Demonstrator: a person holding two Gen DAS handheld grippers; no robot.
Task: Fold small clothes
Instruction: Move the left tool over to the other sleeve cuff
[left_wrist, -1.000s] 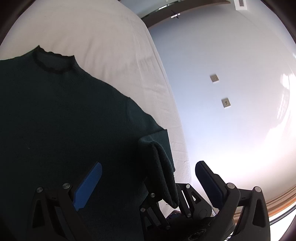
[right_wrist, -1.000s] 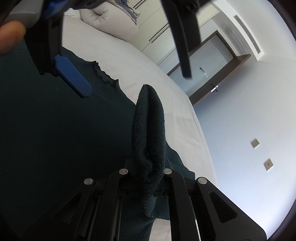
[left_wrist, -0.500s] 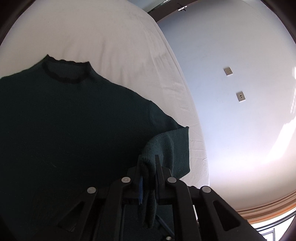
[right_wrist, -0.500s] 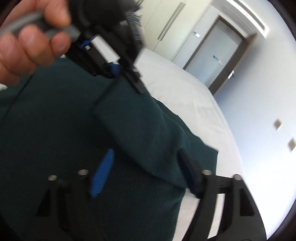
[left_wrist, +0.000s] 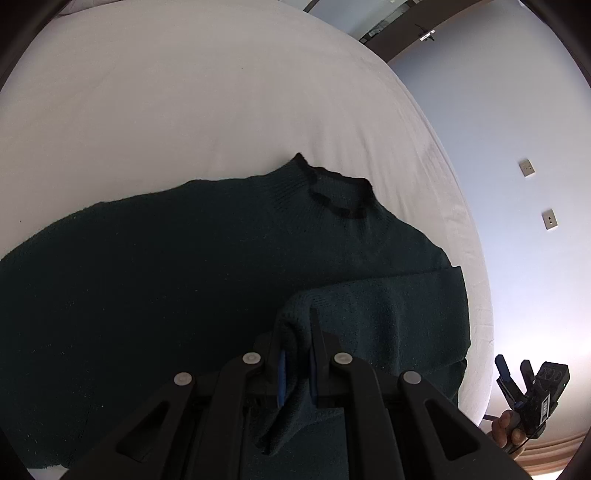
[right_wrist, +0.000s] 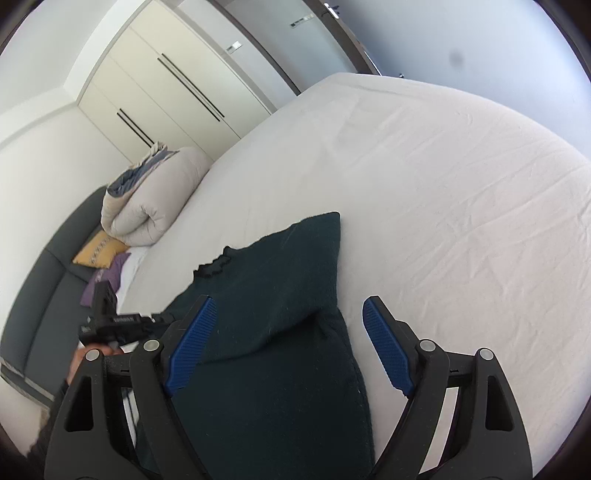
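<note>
A dark green knit sweater (left_wrist: 184, 277) lies flat on a white bed (left_wrist: 184, 110), its frilled collar (left_wrist: 332, 195) pointing away. My left gripper (left_wrist: 295, 350) is shut on the end of the right sleeve (left_wrist: 388, 314), which is folded across the sweater's body. My right gripper (right_wrist: 288, 343) is open and empty, held above the sweater (right_wrist: 280, 332) near the folded sleeve. The right gripper also shows in the left wrist view (left_wrist: 517, 376), off the bed's edge. The left gripper shows at the left of the right wrist view (right_wrist: 110, 321).
A rolled duvet (right_wrist: 147, 199) and yellow and purple cushions (right_wrist: 99, 247) sit at the bed's head. White wardrobes (right_wrist: 177, 96) and a door stand beyond. A wall with two sockets (left_wrist: 535, 192) runs along the bed's right side.
My right gripper let go of the sleeve, opened and drew back. My left gripper shut on the sleeve end and carried it over the sweater's body.
</note>
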